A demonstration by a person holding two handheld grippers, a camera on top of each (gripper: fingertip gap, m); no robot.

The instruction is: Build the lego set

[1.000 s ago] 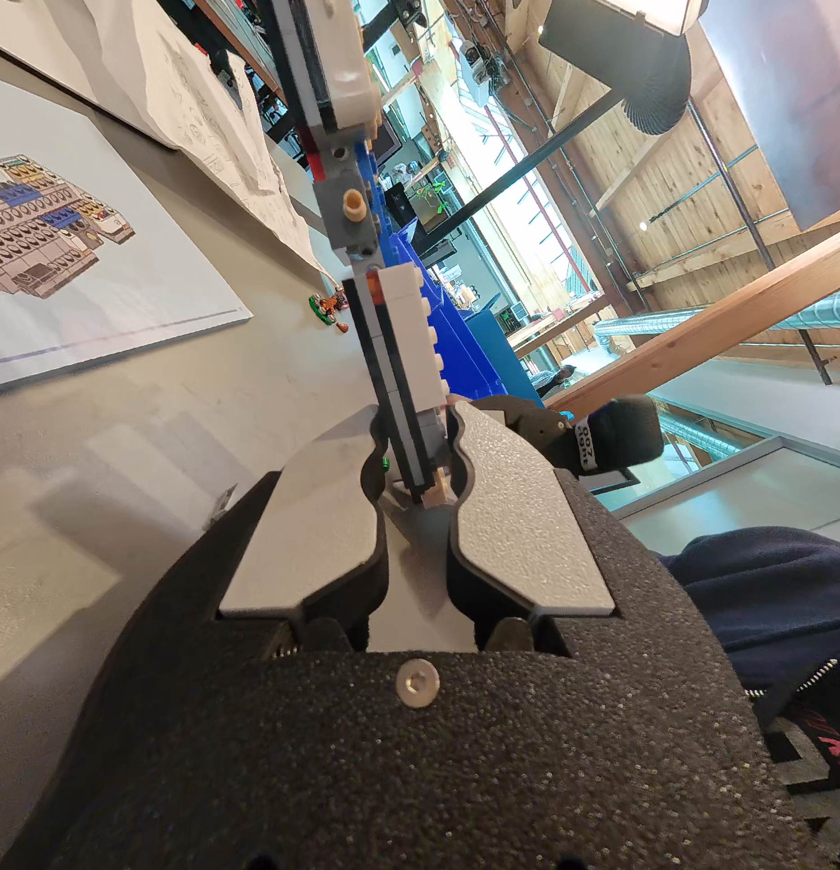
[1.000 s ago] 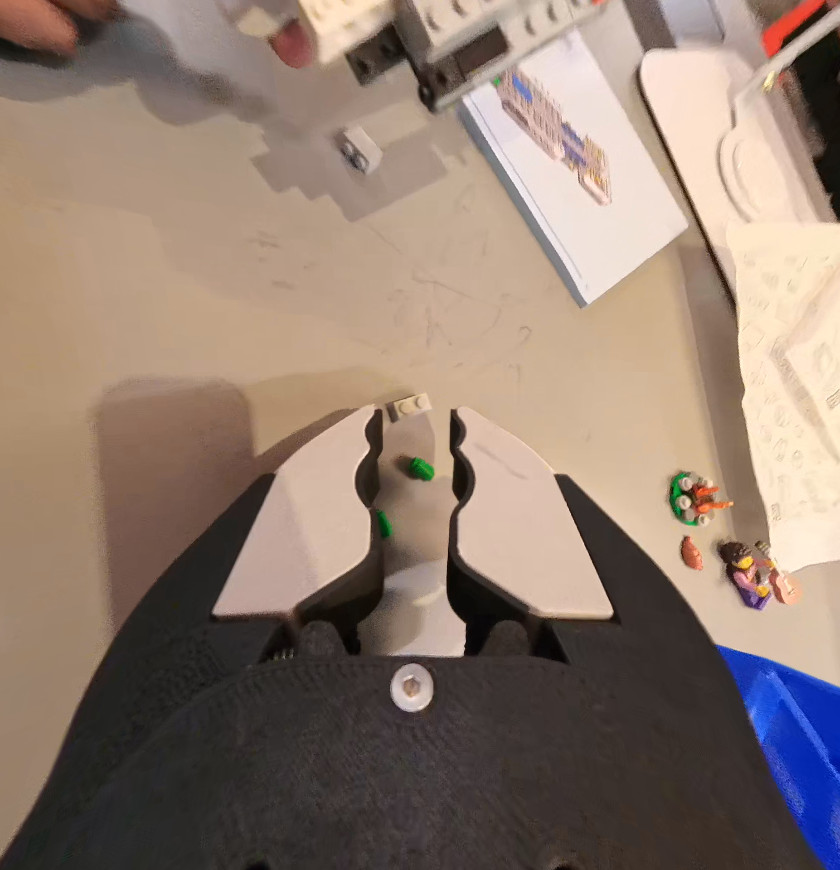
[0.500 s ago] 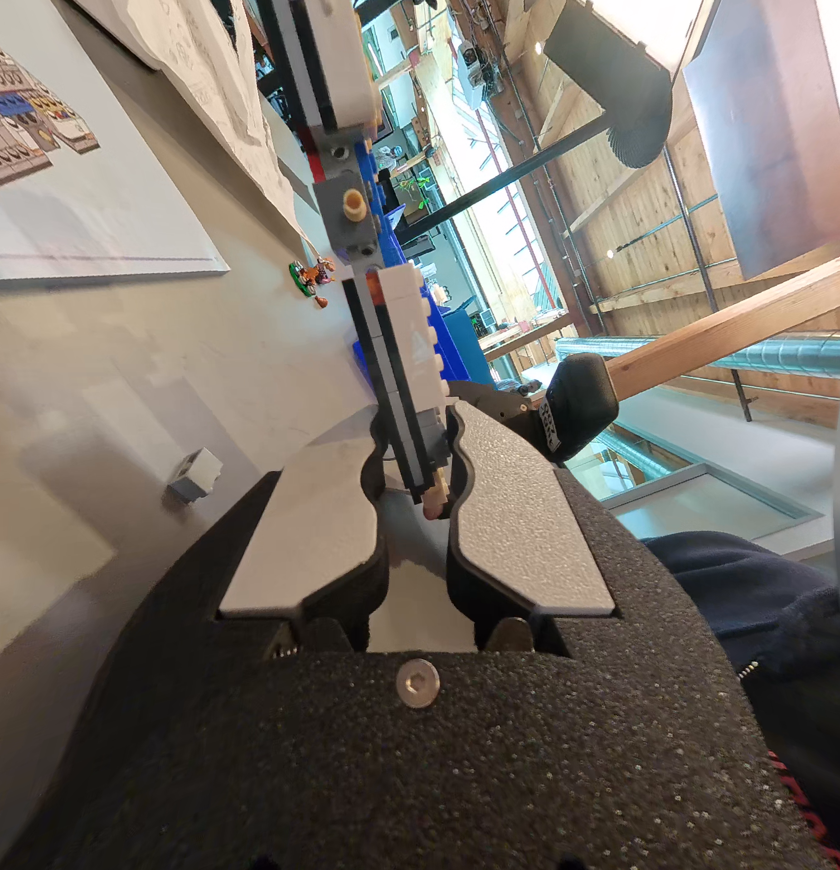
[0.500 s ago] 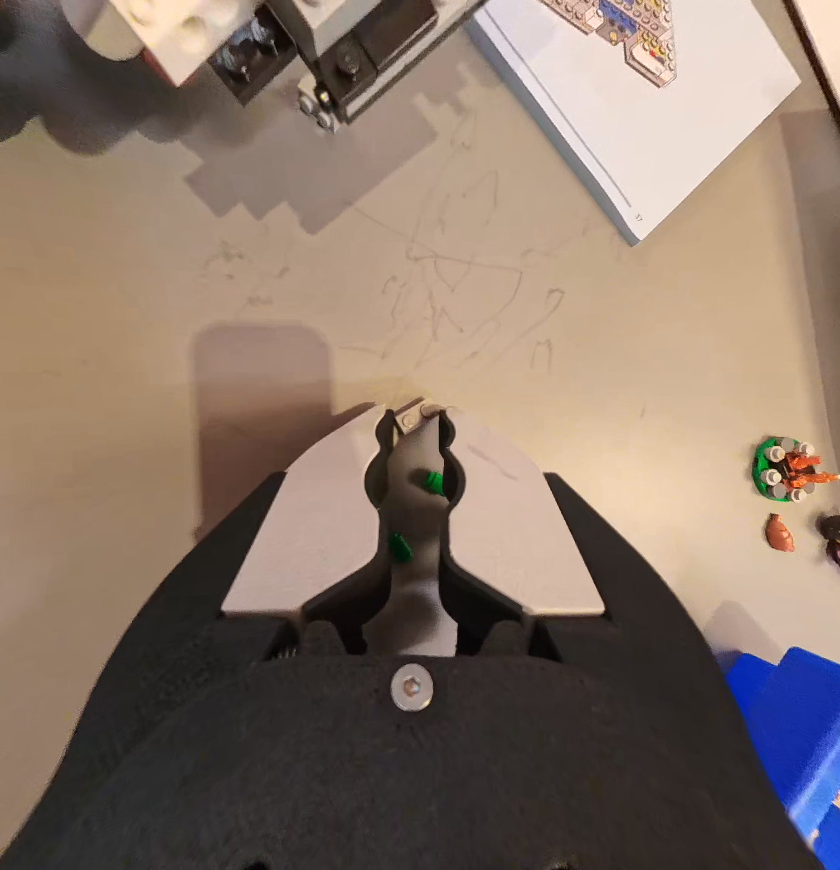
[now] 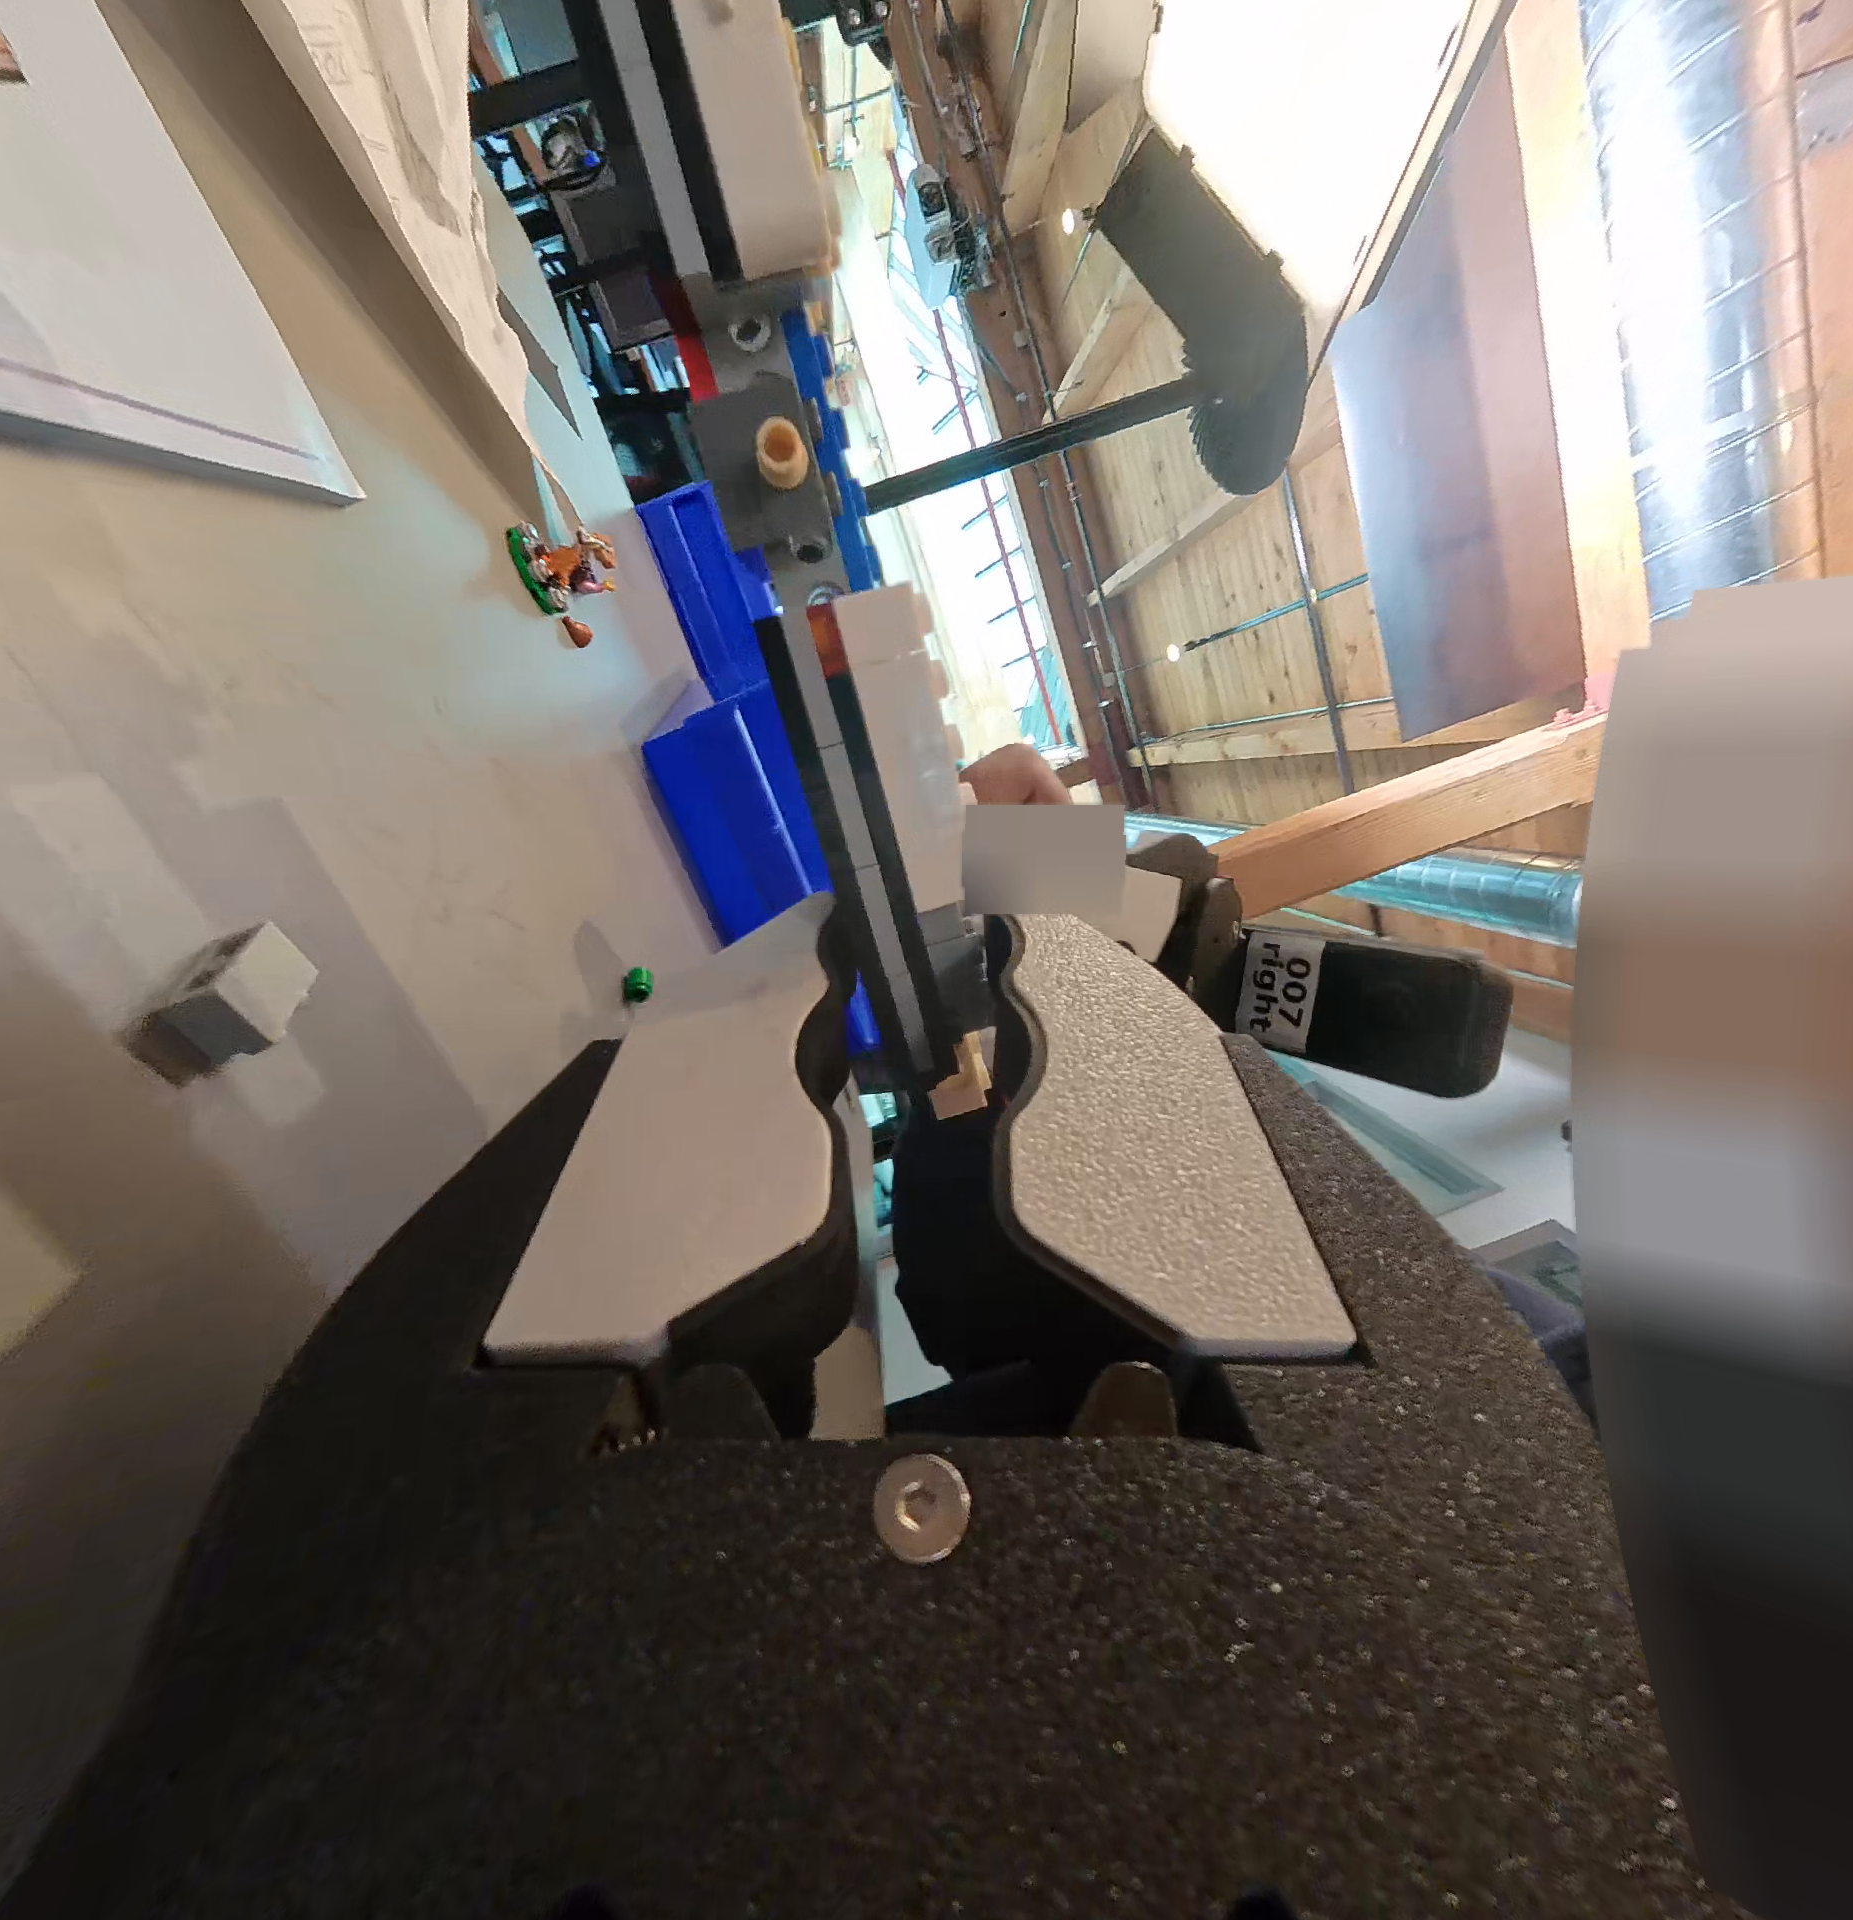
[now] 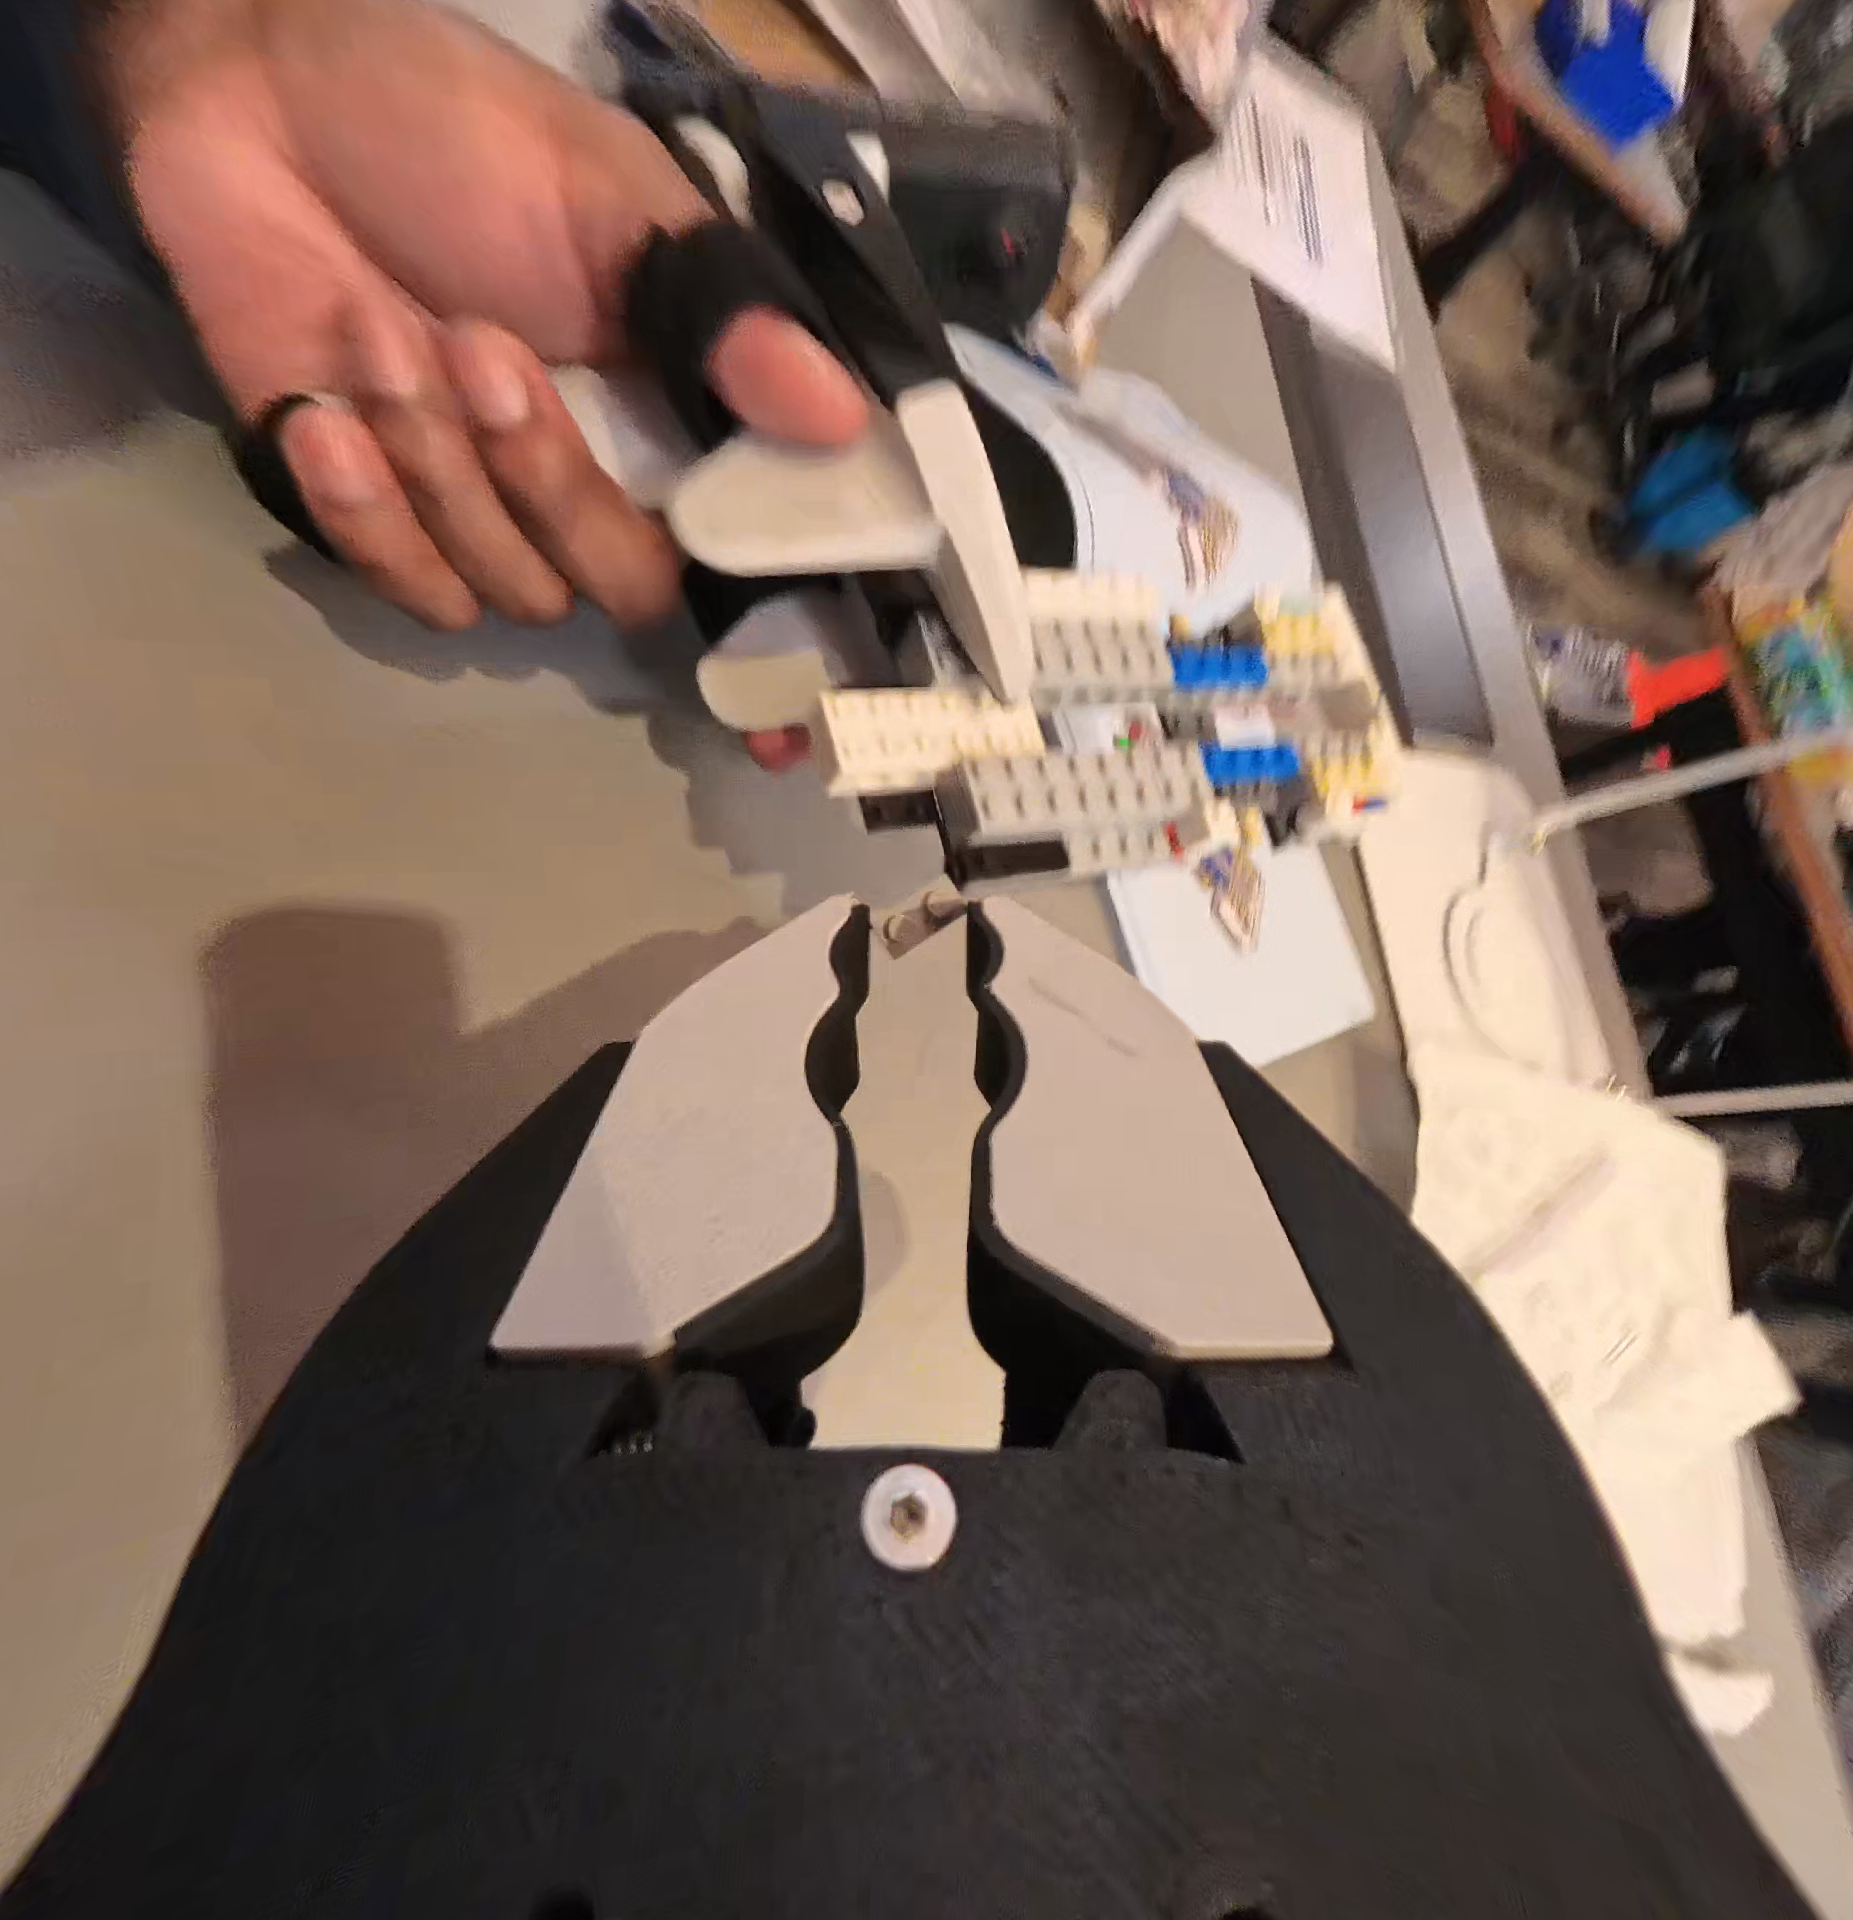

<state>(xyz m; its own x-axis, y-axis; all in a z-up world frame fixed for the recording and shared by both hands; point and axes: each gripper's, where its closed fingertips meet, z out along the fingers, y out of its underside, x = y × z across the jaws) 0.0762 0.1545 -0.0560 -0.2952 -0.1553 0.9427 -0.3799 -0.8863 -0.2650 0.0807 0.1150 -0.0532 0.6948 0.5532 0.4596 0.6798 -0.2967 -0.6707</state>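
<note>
Left gripper [image 5: 917, 997] is clenched on the edge of a multicoloured brick model [image 6: 1140, 748] held off the table, while right gripper [image 6: 917, 920] pinches a small grey two-stud plate [image 6: 920, 923] at its fingertips, just below the model's black underside.

Both views are being bent by wide-angle distortion at the edges. The left wrist view is being flooded by glare from the bright rectangular ceiling light panel [image 5: 1306, 135], while soft shadows are being cast on the beige matte tabletop [image 6: 278, 790]. The right wrist view is being smeared by motion blur.
</note>
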